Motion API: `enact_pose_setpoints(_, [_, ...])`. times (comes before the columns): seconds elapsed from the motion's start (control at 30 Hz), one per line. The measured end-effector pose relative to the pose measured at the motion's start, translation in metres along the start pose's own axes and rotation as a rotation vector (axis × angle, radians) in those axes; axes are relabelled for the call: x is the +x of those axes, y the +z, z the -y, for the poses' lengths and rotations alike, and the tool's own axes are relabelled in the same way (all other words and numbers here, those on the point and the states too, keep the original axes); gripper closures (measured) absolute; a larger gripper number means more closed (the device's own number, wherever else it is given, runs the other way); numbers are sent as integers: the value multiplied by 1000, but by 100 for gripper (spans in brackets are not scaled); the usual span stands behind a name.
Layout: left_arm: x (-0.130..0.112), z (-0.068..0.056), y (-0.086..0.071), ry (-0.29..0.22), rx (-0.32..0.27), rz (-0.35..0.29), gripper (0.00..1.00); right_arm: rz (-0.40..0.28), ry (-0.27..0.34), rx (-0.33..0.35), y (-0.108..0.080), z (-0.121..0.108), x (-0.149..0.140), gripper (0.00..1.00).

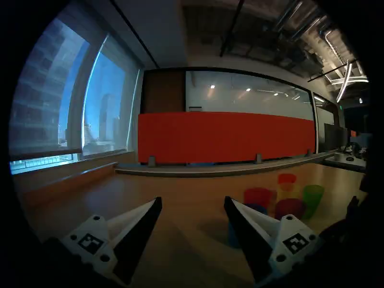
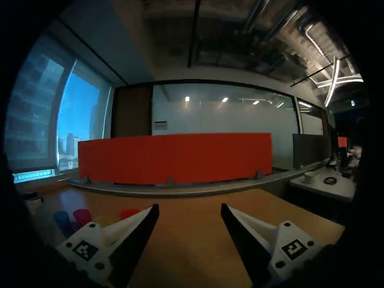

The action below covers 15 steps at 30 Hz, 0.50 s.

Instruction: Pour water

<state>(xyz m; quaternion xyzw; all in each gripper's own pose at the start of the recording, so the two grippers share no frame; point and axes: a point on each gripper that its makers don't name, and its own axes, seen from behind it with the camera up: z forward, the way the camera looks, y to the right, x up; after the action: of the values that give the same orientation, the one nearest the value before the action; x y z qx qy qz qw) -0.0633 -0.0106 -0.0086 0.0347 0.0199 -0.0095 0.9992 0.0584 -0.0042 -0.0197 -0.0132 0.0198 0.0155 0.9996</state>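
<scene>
Left gripper view — cups (image 1: 289, 207) clustered, contents unclear; left hand-held gripper (image 1: 192, 198), right hand-held gripper (image 2: 189, 206) — both spread.

My left claw (image 1: 192, 198) had two white fingers (image 1: 126, 223) tapering to points, with black inner faces. Each finger carried a square black-and-white marker (image 1: 90, 242) and small dark screws (image 1: 96, 218). My right claw (image 2: 189, 206) looked the same.
</scene>
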Motion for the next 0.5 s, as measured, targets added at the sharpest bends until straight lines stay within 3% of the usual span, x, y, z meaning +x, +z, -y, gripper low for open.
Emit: enact_pose_setpoints(0.5, [0, 0, 0, 0, 0, 0, 4, -32, 34, 58, 14, 4, -22, 0])
